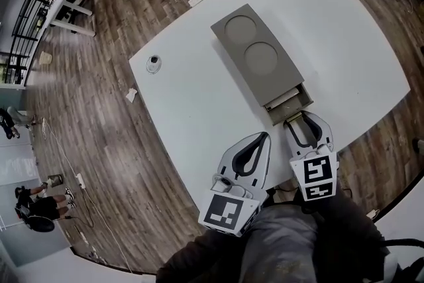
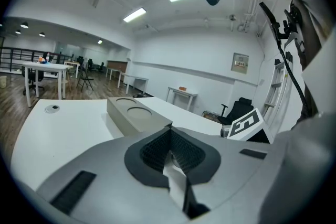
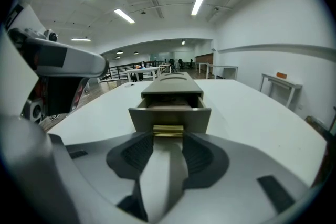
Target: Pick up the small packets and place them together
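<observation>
**Head view.** A white table (image 1: 199, 96) carries a grey box (image 1: 278, 79) with two round recesses in its top. The drawer (image 1: 292, 111) at the box's near end stands pulled out. The right gripper (image 1: 301, 116) has its tips at the drawer front. The left gripper (image 1: 267, 136) lies just beside it on its left, over bare tabletop and clear of the box. Pale contents (image 1: 283, 100) lie in the drawer, directly ahead of the right gripper's tips. Whether they are the small packets cannot be told. A small round object (image 1: 154, 63) sits well ahead and to the left of the left gripper, near the table's far edge.

**Left gripper view.** The left gripper (image 2: 169, 128) has its jaws pressed together at the tips, with nothing between the pads. The box (image 2: 134, 113) stands ahead of the tips and slightly to their left. The round object (image 2: 52, 108) lies far off to the left. The right gripper's marker cube (image 2: 247, 124) shows close by on the right.

**Right gripper view.** The right gripper (image 3: 168, 136) pinches the brass-coloured handle (image 3: 168, 130) of the drawer (image 3: 170, 117). The handle fills the gap between the two tips. The drawer's open cavity lies straight ahead, just past the handle. Its contents are dim and cannot be identified here. The box (image 3: 170, 84) runs away from the tips along the table (image 3: 252, 113).
</observation>
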Available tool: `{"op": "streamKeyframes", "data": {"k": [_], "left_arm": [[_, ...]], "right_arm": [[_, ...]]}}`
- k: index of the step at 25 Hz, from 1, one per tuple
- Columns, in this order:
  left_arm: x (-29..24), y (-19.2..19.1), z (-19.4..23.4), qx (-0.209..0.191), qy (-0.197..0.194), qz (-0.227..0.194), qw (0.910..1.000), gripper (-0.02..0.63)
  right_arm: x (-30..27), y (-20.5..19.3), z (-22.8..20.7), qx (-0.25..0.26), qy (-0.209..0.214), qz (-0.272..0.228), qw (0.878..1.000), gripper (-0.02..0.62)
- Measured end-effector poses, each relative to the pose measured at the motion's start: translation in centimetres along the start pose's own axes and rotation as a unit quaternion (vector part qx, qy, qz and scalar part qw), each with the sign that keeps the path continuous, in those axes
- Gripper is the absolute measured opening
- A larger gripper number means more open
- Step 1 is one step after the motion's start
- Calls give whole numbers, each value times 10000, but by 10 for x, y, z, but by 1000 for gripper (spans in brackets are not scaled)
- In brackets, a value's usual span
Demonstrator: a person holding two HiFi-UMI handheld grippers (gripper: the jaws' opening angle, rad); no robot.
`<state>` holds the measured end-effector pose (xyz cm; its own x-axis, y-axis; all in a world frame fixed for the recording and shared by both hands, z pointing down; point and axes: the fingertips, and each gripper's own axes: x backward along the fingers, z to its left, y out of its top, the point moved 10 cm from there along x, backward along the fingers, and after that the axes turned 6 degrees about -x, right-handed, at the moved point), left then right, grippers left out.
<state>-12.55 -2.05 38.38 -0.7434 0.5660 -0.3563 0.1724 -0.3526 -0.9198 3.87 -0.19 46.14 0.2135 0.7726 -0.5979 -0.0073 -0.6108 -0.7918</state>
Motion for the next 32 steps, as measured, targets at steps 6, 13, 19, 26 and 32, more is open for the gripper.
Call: {"op": "streamKeyframes", "data": {"k": [6, 13, 19, 26, 32], "left_arm": [[6, 0, -8, -39, -194, -109, 9997, 3], [23, -1, -8, -144, -335, -249, 9990, 3], [32, -5, -22, -173, -187, -296, 9992, 3], [39, -6, -56, -268, -166, -261, 9992, 3], [51, -11, -88, -371, -253, -165, 9989, 3]], "right_arm": [[2, -3, 1, 98, -72, -151, 9998, 179], [4, -3, 3, 106, -155, -229, 9996, 178], [13, -9, 1, 113, -147, -250, 9995, 176], [45, -32, 2, 56, -60, -304, 9995, 176], [77, -63, 4, -34, -85, -260, 9996, 175]]}}
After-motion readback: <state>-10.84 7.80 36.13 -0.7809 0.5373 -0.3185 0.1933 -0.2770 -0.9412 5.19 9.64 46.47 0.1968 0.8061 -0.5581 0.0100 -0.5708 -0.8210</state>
